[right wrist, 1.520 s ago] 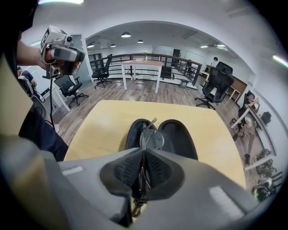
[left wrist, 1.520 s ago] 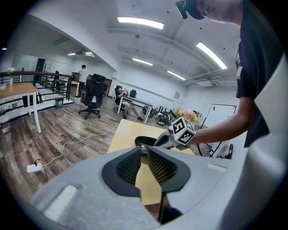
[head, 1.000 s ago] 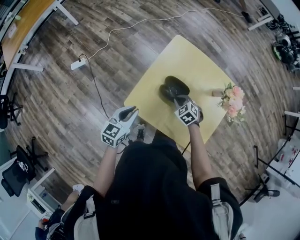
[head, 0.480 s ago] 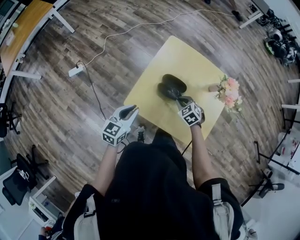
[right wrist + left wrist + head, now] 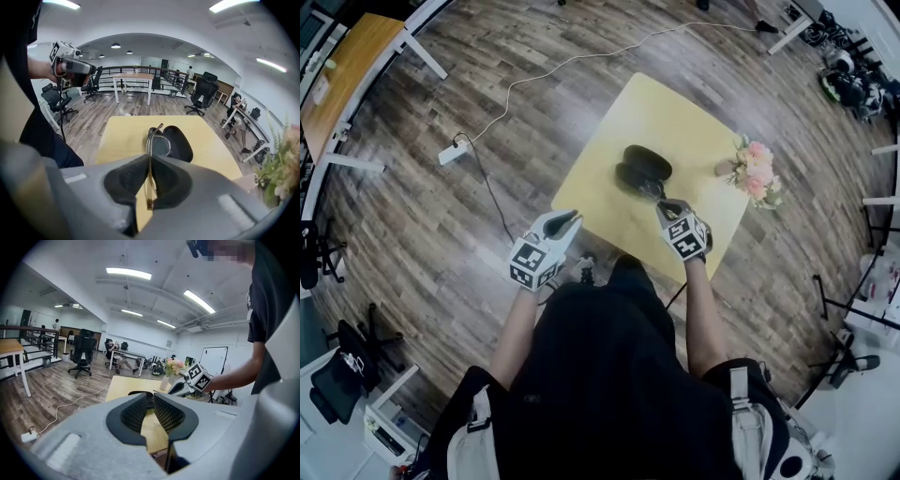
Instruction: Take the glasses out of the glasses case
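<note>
An open black glasses case [image 5: 637, 169] lies in the middle of the yellow table [image 5: 675, 112]. My right gripper [image 5: 662, 205] hovers just on the near side of it, shut on one temple arm of the clear-framed glasses [image 5: 151, 145]. The lenses hang over the case [image 5: 178, 140], tilted on edge. In the head view the glasses [image 5: 652, 191] show faintly between case and jaws. My left gripper [image 5: 569, 219] hangs off the table's near left edge, jaws together with nothing in them. From the left gripper [image 5: 149, 399] view the case [image 5: 135, 393] peeks out behind the pads.
A vase of pink flowers [image 5: 754, 174] stands at the table's right edge. A power strip [image 5: 453, 152] and white cable lie on the wood floor to the left. Desks and office chairs ring the room.
My right gripper has drawn back toward me from the case, bringing the glasses with it. The left gripper has barely shifted.
</note>
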Demonstrator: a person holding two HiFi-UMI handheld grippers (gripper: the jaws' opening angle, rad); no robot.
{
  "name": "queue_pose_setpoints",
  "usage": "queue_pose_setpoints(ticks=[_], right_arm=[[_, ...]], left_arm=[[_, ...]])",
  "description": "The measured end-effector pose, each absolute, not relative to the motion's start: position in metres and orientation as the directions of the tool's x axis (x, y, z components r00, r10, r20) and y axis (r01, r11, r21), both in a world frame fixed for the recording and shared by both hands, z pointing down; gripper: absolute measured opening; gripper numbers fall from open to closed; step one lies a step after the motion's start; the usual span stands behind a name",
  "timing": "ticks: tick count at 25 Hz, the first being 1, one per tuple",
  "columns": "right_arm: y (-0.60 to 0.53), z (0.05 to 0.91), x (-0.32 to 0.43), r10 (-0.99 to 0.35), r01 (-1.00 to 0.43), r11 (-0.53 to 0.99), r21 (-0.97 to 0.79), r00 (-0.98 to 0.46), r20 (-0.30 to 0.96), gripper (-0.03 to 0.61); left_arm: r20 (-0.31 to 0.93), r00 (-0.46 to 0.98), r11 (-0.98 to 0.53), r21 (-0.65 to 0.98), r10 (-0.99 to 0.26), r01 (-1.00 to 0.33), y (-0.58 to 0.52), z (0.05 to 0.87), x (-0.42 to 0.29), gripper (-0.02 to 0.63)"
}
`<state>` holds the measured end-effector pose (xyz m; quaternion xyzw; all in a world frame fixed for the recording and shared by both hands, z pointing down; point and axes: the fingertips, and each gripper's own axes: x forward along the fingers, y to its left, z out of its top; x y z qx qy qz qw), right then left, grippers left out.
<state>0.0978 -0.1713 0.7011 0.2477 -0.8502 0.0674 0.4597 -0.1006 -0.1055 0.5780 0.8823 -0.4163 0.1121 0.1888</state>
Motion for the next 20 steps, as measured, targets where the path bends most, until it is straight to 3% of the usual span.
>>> queue_pose_setpoints(ticks=[20], right_arm=[[-0.086,0.662,0.085,-0.467,-0.509,0.840,0.186,-0.504,0.727,0.021]], left_arm=[[0.350,0.691,-0.667,0.208,-0.633,-0.716,-0.060,0.575,-0.097,0.058]])
